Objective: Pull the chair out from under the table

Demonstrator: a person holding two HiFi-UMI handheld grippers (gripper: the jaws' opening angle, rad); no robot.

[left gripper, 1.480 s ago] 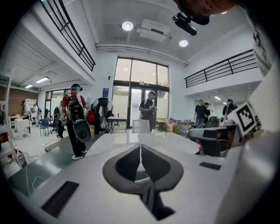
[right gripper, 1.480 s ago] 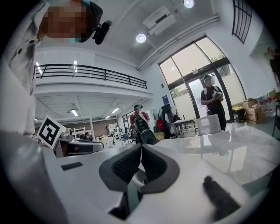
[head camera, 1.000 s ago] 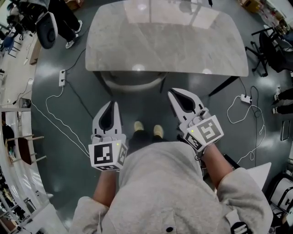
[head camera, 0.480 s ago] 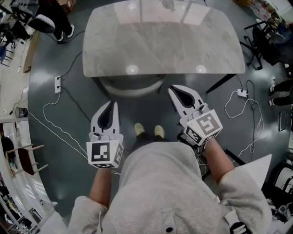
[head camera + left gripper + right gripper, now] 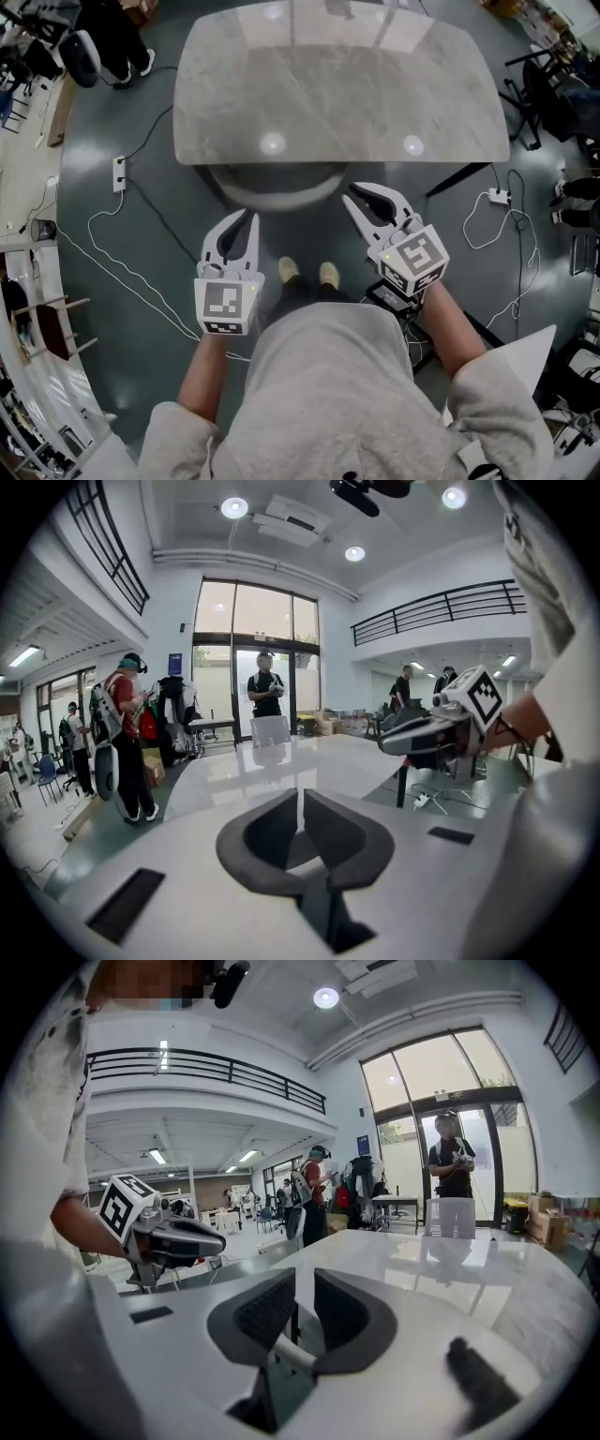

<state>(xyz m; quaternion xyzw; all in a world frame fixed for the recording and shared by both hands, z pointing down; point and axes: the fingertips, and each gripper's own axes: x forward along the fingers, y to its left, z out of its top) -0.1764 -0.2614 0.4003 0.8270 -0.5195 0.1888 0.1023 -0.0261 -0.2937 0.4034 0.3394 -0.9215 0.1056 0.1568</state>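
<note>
Pale grey and rounded, the chair (image 5: 272, 187) shows only its curved back, which pokes out from beneath the near edge of the worktop (image 5: 337, 84); the rest of it is tucked underneath and hidden. The worktop is a broad slab of light, veined stone with a glossy face that mirrors the ceiling lamps.

Both tools hang just in front of the chair back, near it, though neither can be seen touching it. The left hand-held gripper (image 5: 242, 225) points toward the left part of the curve. In the left gripper view its dark pads meet with only a hairline between them, and they hold nothing. The right hand-held gripper (image 5: 367, 199) aims at the right end of the curve. Its jaws have just been opening, and the right gripper view shows a narrow gap between the pads with nothing in it.

Between the two tools, lower in the head view, stand the person's pale shoes (image 5: 289, 272) on the dark grey floor (image 5: 159, 309), below a light grey sweatshirt (image 5: 328, 394). White cables trail across the floor to a power strip (image 5: 120, 173) on the left and another (image 5: 494, 197) on the right. A black office chair (image 5: 548, 94) stands off to the right. Beyond the far end of the worktop, in the left gripper view, a person in dark clothes (image 5: 265, 691) stands before tall glass doors.
</note>
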